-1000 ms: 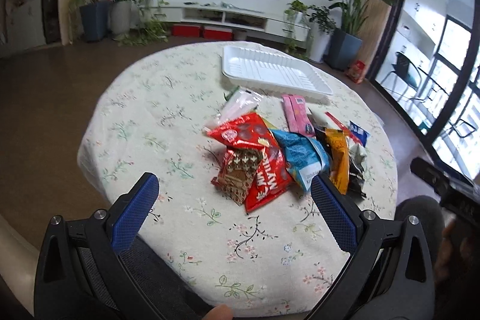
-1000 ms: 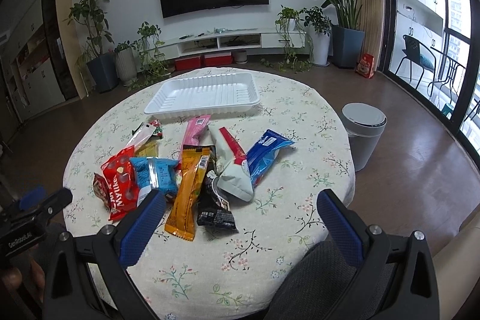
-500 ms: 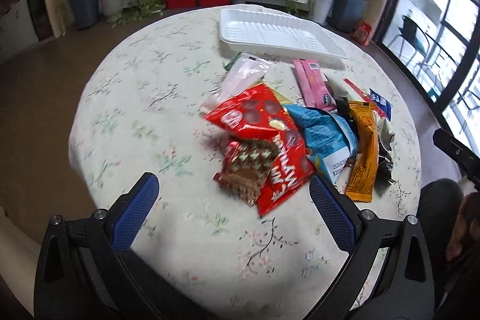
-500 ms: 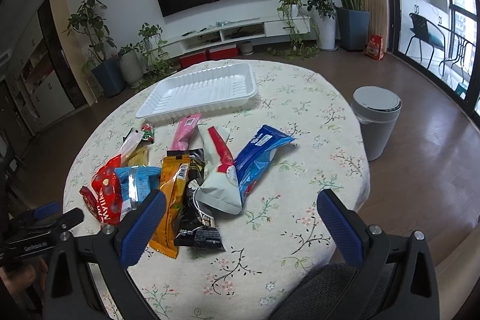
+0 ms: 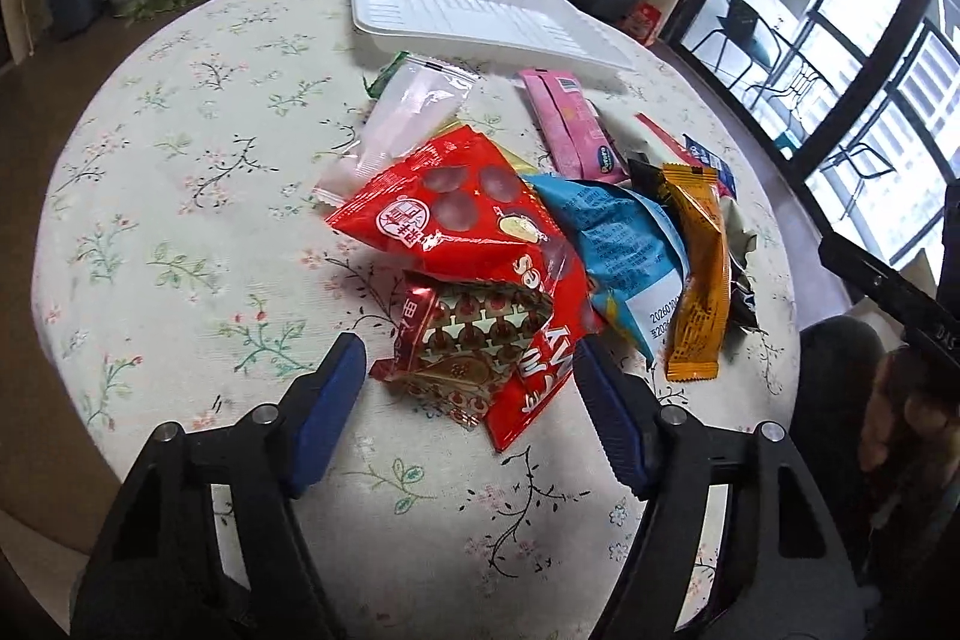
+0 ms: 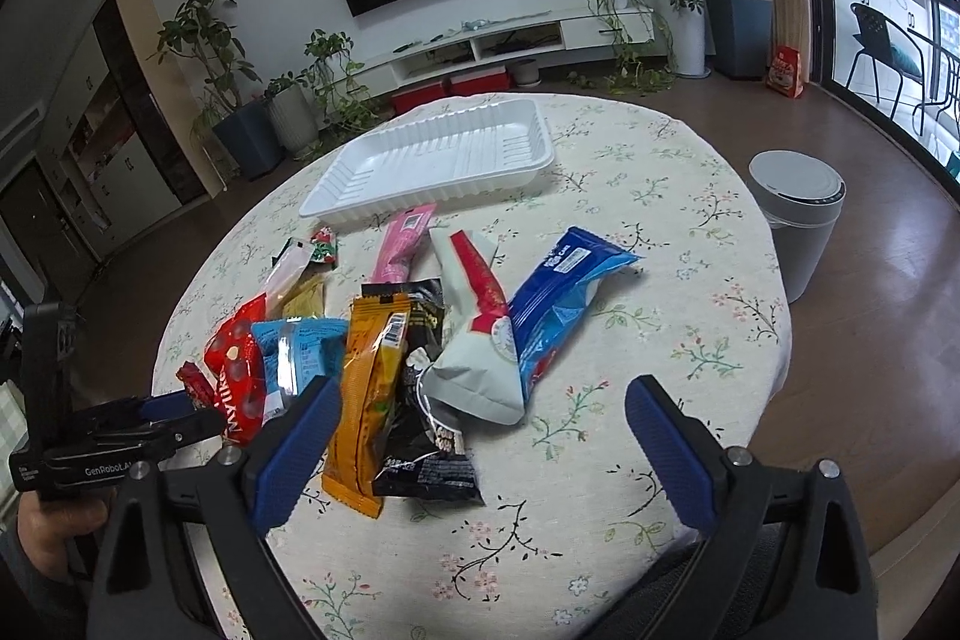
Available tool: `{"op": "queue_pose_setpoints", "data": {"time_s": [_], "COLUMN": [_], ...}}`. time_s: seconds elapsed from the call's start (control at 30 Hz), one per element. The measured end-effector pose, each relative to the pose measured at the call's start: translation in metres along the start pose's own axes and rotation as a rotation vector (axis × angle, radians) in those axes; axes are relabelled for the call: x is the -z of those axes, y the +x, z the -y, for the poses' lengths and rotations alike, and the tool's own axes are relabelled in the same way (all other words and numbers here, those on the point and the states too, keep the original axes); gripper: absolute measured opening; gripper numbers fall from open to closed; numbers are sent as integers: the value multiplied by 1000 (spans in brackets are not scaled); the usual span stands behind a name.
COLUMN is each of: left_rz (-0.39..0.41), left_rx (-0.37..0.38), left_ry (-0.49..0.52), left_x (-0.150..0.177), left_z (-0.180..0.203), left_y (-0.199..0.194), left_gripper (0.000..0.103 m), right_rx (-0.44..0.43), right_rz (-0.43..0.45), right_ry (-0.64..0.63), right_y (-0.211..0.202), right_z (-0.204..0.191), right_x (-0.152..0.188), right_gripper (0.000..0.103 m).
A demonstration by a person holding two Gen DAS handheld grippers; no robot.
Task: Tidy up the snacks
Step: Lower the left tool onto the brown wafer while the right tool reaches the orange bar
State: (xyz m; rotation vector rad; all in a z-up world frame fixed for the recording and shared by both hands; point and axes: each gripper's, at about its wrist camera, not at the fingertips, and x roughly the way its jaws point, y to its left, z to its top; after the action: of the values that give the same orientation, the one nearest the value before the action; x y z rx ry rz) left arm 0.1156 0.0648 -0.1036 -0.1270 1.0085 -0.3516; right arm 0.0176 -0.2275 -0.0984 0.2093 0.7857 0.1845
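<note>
Snack packets lie in a heap on the round floral table (image 5: 180,196), in front of an empty white tray (image 5: 480,10). My left gripper (image 5: 468,349) hangs low over the heap's near end. Its jaws are closing around a red-gold packet (image 5: 474,334) that lies half under a red bag (image 5: 456,220); the pads stand just clear of it. My right gripper (image 6: 483,388) is wide, its jaws closing slightly, above an orange bar (image 6: 372,388), a black packet (image 6: 432,436) and a white-red packet (image 6: 480,340). It holds nothing.
A pale blue bag (image 5: 618,238), a pink packet (image 5: 570,124), a clear packet (image 5: 408,112) and a dark blue packet (image 6: 558,304) are also in the heap. A grey bin (image 6: 798,214) stands on the floor to the right of the table.
The left gripper has come forward and down over the near packets, and its jaws have narrowed around the red-gold packet. The right gripper has tipped down and drawn a little closer.
</note>
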Motion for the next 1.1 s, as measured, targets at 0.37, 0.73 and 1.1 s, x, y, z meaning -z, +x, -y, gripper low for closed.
{"op": "queue_pose_setpoints", "data": {"time_s": [0.37, 0.73, 1.1], "left_rz": [-10, 10, 60], "left_rx": [90, 74, 96], "left_ry": [12, 4, -43], "left_x": [2, 5, 15], "left_z": [-8, -10, -26], "left_y": [1, -2, -27], "left_gripper": [44, 31, 31], "right_rx": [-3, 12, 85], "right_rz": [-38, -70, -90], "right_ry": [-13, -27, 62], "right_y": [4, 6, 19], "right_z": [-6, -8, 29], "right_x": [3, 4, -27], "right_gripper": [94, 76, 73]}}
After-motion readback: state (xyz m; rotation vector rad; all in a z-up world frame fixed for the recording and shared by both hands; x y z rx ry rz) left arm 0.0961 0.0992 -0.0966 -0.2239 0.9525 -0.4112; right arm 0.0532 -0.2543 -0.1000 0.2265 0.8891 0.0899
